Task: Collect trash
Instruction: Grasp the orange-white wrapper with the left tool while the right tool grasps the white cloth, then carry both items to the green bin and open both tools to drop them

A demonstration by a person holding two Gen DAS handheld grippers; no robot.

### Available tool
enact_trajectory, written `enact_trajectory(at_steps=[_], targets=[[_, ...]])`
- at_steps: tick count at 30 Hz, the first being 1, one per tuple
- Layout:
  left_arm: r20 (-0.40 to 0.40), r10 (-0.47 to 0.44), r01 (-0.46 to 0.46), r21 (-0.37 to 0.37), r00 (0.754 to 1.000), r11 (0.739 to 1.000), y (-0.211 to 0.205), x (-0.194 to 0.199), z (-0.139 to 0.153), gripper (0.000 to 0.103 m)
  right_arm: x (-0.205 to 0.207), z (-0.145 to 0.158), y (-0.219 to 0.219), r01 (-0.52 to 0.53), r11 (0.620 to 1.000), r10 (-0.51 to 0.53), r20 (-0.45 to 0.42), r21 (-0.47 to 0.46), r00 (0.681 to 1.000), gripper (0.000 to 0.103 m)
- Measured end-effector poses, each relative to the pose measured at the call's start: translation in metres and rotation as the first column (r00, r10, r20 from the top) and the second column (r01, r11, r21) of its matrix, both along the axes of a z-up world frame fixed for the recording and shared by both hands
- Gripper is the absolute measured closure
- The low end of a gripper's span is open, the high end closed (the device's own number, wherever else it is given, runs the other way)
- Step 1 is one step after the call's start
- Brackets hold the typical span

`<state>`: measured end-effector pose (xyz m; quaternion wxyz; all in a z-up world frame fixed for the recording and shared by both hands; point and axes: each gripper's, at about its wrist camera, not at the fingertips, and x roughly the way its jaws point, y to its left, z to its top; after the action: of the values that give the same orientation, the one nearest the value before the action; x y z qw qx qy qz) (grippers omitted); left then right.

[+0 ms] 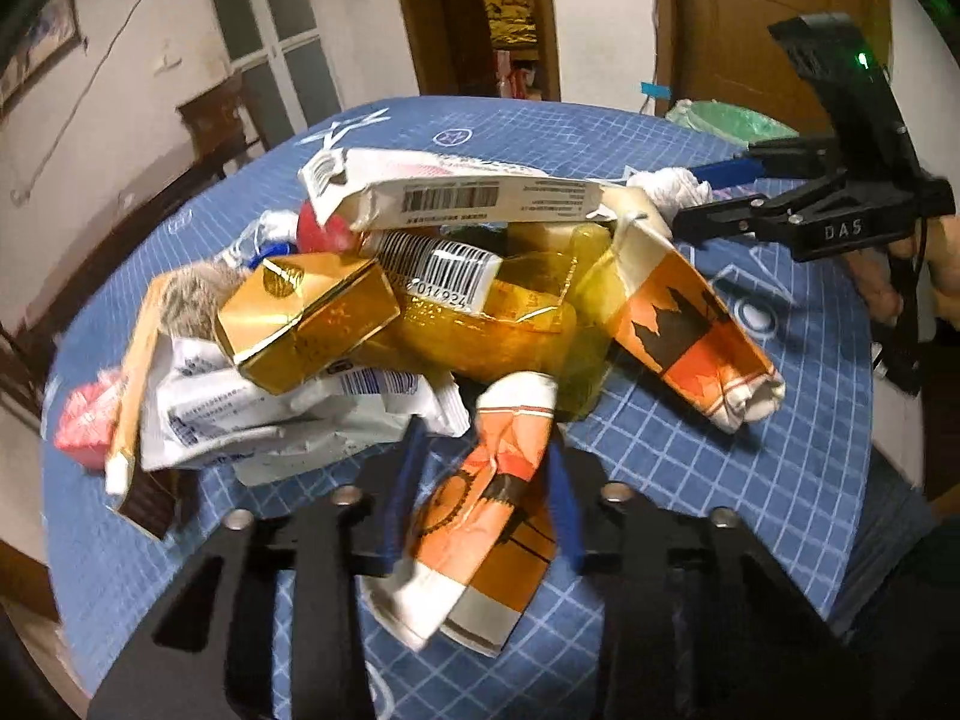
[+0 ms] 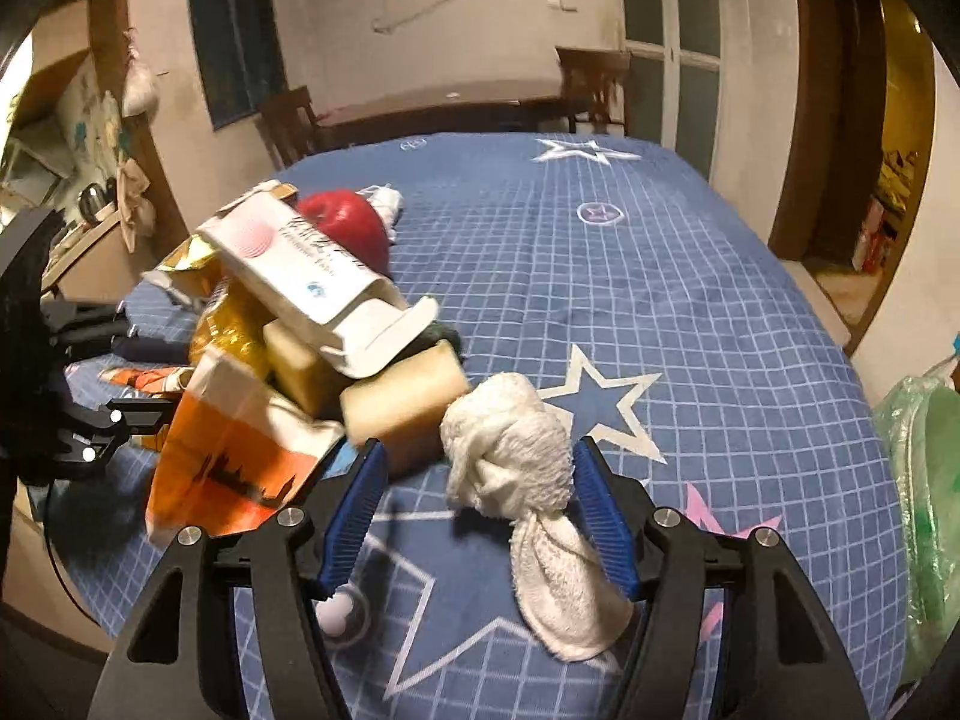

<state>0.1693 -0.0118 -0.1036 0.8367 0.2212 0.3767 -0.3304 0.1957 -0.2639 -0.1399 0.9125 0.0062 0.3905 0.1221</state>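
A heap of trash lies on the blue checked tablecloth (image 1: 720,450): a white barcode carton (image 1: 450,192), a gold box (image 1: 306,318), yellow plastic (image 1: 498,324) and a white packet (image 1: 270,414). My left gripper (image 1: 483,498) is shut on a crumpled orange-and-white paper piece (image 1: 480,516) at the heap's near edge. A second orange paper piece (image 1: 690,330) lies to the right. In the right wrist view a knotted white cloth (image 2: 510,462) sits between the blue pads of my right gripper (image 2: 480,522). The right pad touches it and the left pad stands clear, so that gripper is open.
A red apple (image 2: 348,228) and a beige sponge block (image 2: 402,408) sit in the heap beside the cloth. A green-lined bin (image 2: 924,510) stands past the table's right edge. Wooden chairs (image 2: 594,84) stand behind the table. A hand (image 1: 942,258) holds the right gripper.
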Motion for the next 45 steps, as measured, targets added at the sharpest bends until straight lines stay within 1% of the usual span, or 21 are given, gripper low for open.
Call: enact_trajectory(at_steps=[2, 4, 5, 6, 7, 9, 10, 13, 15, 20, 22, 26, 28, 30, 31, 34, 36, 38, 40, 43, 45], targets=[[-0.001, 0.016, -0.016, -0.003, 1.000, 1.000, 0.000, 0.001, -0.001, 0.074, 0.007, -0.005, 0.001, 0.007, 1.000, -0.007, -0.026, -0.010, 1.000, 0.038], [0.005, 0.034, -0.034, 0.001, 0.999, 0.999, -0.001, -0.001, -0.001, 0.075, 0.009, -0.004, 0.002, 0.016, 1.000, -0.016, -0.020, -0.013, 1.000, 0.044], [0.013, 0.043, -0.044, 0.006, 0.999, 0.999, -0.001, -0.002, -0.001, 0.076, 0.010, -0.006, 0.001, 0.022, 1.000, -0.022, -0.013, -0.014, 1.000, 0.053], [0.019, 0.053, -0.053, 0.009, 0.998, 0.999, 0.000, -0.005, -0.001, 0.077, 0.009, -0.007, 0.001, 0.030, 0.999, -0.030, -0.007, -0.011, 1.000, 0.059], [0.030, 0.066, -0.067, 0.014, 0.997, 0.998, 0.000, -0.007, -0.002, 0.083, 0.008, -0.007, 0.000, 0.038, 0.999, -0.038, 0.006, -0.002, 0.999, 0.065], [0.059, 0.109, -0.110, 0.021, 0.992, 0.994, 0.001, -0.016, -0.003, 0.084, 0.003, -0.006, -0.001, 0.038, 0.999, -0.038, 0.037, 0.004, 0.999, 0.068], [0.071, 0.130, -0.131, 0.019, 0.989, 0.991, 0.003, -0.020, -0.003, 0.089, -0.002, -0.005, -0.002, 0.040, 0.999, -0.040, 0.055, 0.004, 0.998, 0.069], [0.111, 0.204, -0.204, -0.010, 0.973, 0.979, 0.009, -0.034, 0.000, 0.089, -0.016, 0.001, -0.001, 0.048, 0.999, -0.049, 0.100, 0.010, 0.994, 0.070], [0.133, 0.259, -0.255, -0.049, 0.957, 0.966, 0.016, -0.043, 0.006, 0.089, -0.027, 0.007, 0.000, 0.059, 0.998, -0.061, 0.134, 0.016, 0.989, 0.070], [0.162, 0.382, -0.350, -0.196, 0.910, 0.916, 0.037, -0.073, 0.033, 0.089, -0.055, 0.028, -0.001, 0.099, 0.995, -0.102, 0.238, 0.025, 0.966, 0.071], [0.185, 0.412, -0.365, -0.239, 0.892, 0.900, 0.038, -0.087, 0.042, 0.089, -0.068, 0.040, 0.001, 0.106, 0.994, -0.111, 0.280, 0.032, 0.954, 0.070], [0.254, 0.467, -0.386, -0.310, 0.847, 0.869, 0.027, -0.108, 0.060, 0.089, -0.091, 0.068, 0.010, 0.099, 0.994, -0.107, 0.371, 0.041, 0.922, 0.070], [0.285, 0.494, -0.396, -0.337, 0.821, 0.854, 0.020, -0.108, 0.071, 0.089, -0.102, 0.082, 0.015, 0.093, 0.995, -0.101, 0.411, 0.039, 0.906, 0.070], [0.315, 0.529, -0.413, -0.367, 0.788, 0.833, 0.013, -0.110, 0.081, 0.089, -0.114, 0.094, 0.019, 0.089, 0.995, -0.096, 0.446, 0.037, 0.890, 0.070], [0.320, 0.539, -0.416, -0.379, 0.779, 0.827, 0.012, -0.110, 0.085, 0.089, -0.120, 0.100, 0.021, 0.086, 0.996, -0.093, 0.458, 0.036, 0.884, 0.070], [0.354, 0.585, -0.434, -0.421, 0.730, 0.796, 0.003, -0.116, 0.098, 0.089, -0.135, 0.116, 0.028, 0.075, 0.997, -0.083, 0.501, 0.035, 0.861, 0.070], [0.377, 0.605, -0.435, -0.445, 0.702, 0.783, -0.001, -0.123, 0.107, 0.089, -0.146, 0.126, 0.031, 0.067, 0.997, -0.075, 0.524, 0.035, 0.848, 0.070], [0.389, 0.616, -0.434, -0.462, 0.685, 0.774, -0.003, -0.130, 0.113, 0.089, -0.156, 0.135, 0.033, 0.058, 0.998, -0.066, 0.539, 0.032, 0.840, 0.070], [0.390, 0.626, -0.434, -0.477, 0.675, 0.764, -0.007, -0.134, 0.118, 0.089, -0.162, 0.141, 0.034, 0.051, 0.998, -0.059, 0.550, 0.030, 0.833, 0.070], [0.388, 0.633, -0.434, -0.487, 0.670, 0.758, -0.013, -0.137, 0.123, 0.089, -0.171, 0.151, 0.034, 0.045, 0.999, -0.052, 0.560, 0.027, 0.827, 0.070], [0.388, 0.630, -0.431, -0.487, 0.673, 0.760, -0.015, -0.136, 0.124, 0.089, -0.174, 0.156, 0.032, 0.043, 0.999, -0.050, 0.564, 0.025, 0.824, 0.070]])
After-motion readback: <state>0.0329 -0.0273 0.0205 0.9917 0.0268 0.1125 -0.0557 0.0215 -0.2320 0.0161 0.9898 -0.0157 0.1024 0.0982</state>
